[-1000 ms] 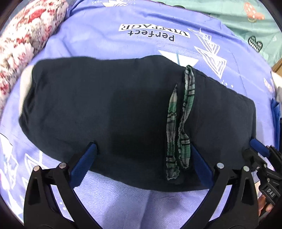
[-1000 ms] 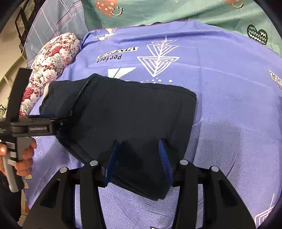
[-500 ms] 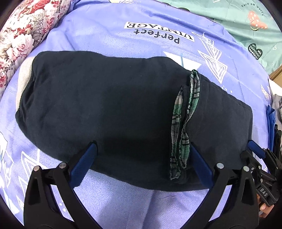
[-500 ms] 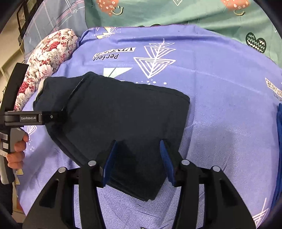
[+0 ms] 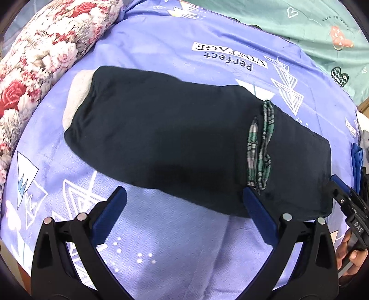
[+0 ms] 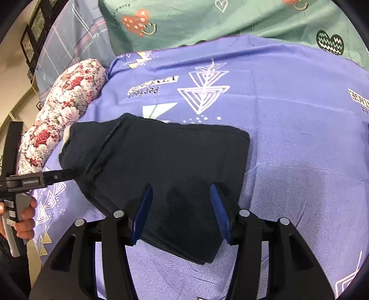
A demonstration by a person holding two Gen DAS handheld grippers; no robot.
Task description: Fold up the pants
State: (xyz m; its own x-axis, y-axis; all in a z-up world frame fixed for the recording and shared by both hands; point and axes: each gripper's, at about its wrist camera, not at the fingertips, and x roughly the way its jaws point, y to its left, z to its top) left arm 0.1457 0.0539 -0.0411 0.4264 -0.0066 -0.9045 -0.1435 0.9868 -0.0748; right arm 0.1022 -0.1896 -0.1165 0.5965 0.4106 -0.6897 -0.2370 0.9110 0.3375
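pants (image 5: 175,143) folded into a flat bundle mid-bed, plaid lining showing at 3 o'clock. left hand-held gripper (image 5: 184,221) jaws wide, empty, hovering off the near edge. right hand-held gripper (image 6: 180,214) jaws apart over the 6 o'clock corner, no pinch. Judging: fold about done, release stage; next likely one more half-fold or retreat

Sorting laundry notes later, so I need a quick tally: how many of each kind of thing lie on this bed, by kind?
Folded dark pants: 1
Purple printed sheet: 1
Green printed bedding: 1
Floral bolster: 1
Total: 4
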